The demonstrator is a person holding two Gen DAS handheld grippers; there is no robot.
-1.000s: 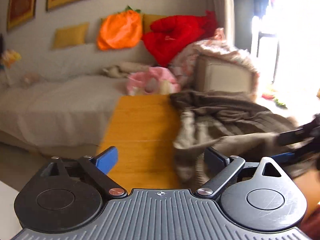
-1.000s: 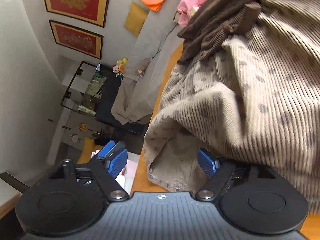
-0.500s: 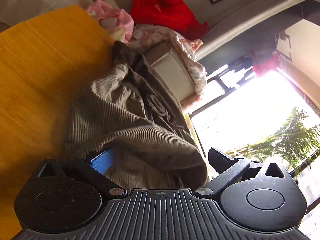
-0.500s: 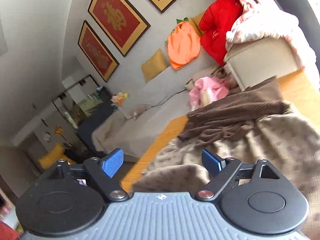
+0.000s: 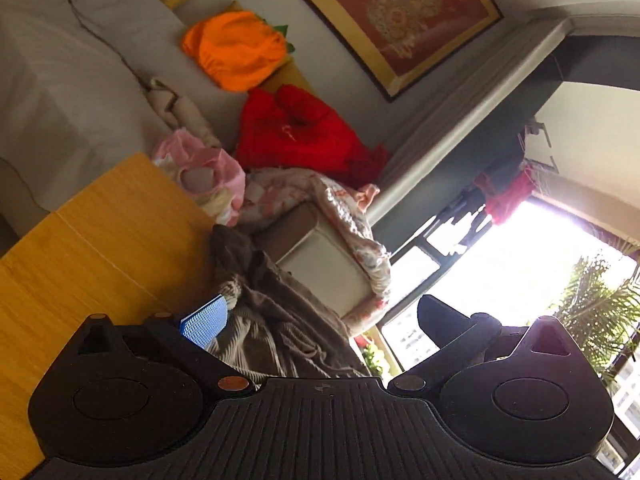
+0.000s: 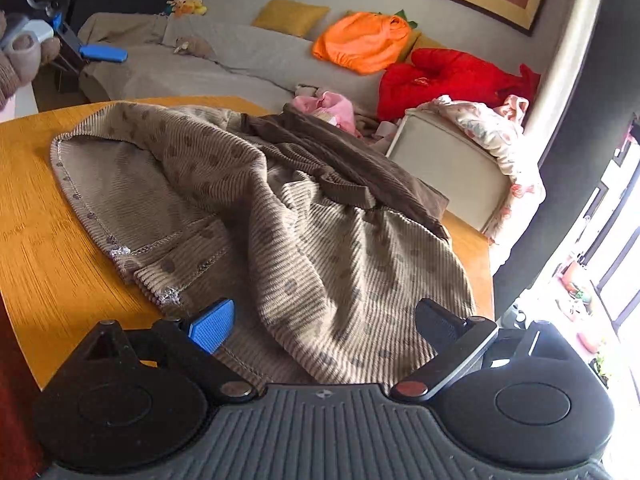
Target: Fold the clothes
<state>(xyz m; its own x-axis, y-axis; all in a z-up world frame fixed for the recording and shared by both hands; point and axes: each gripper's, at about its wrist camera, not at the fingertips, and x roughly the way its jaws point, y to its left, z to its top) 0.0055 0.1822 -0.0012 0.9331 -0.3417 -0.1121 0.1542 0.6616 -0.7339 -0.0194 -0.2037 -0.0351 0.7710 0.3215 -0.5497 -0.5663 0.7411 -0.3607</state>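
Left wrist view
- left hand-held gripper [image 5: 320,316]: jaws spread wide, nothing pinched; view rolled hard to one side.
- garment [image 5: 276,320]: brown ribbed cloth bunched on the counter [image 5: 100,248], running under and just past the blue pad [image 5: 204,320]; whether the pad touches it, cannot tell.
- beyond: pink bundle [image 5: 204,176], red coat [image 5: 304,132], orange pumpkin cushion [image 5: 236,56] on the sofa [image 5: 60,72].
- writing: framed red picture [image 5: 404,12] carries a gold motif, not legible. No brand or label seen.

Right wrist view
- right hand-held gripper [image 6: 324,320]: jaws opening, already wide; cloth lies between and under them but the pads do not press it.
- garment [image 6: 280,216]: tan, dotted, ribbed piece spread in a loose heap across the counter [image 6: 36,220], hem turned up showing the inside and stitching at the near left; darker brown part on top toward the far side.
- left hand-held gripper, seen from here [image 6: 102,53]: blue finger up at far left, well apart from the cloth.
- step, my reading: garment just let go; next is to flatten it before any fold.
- doing it well: take the hem at its two corners, one per gripper, pinch a single layer only, draw outward until the turned-up flap lies flat, keep all cloth on the counter away from the right edge.
- writing: none legible; frames on the wall too cropped.
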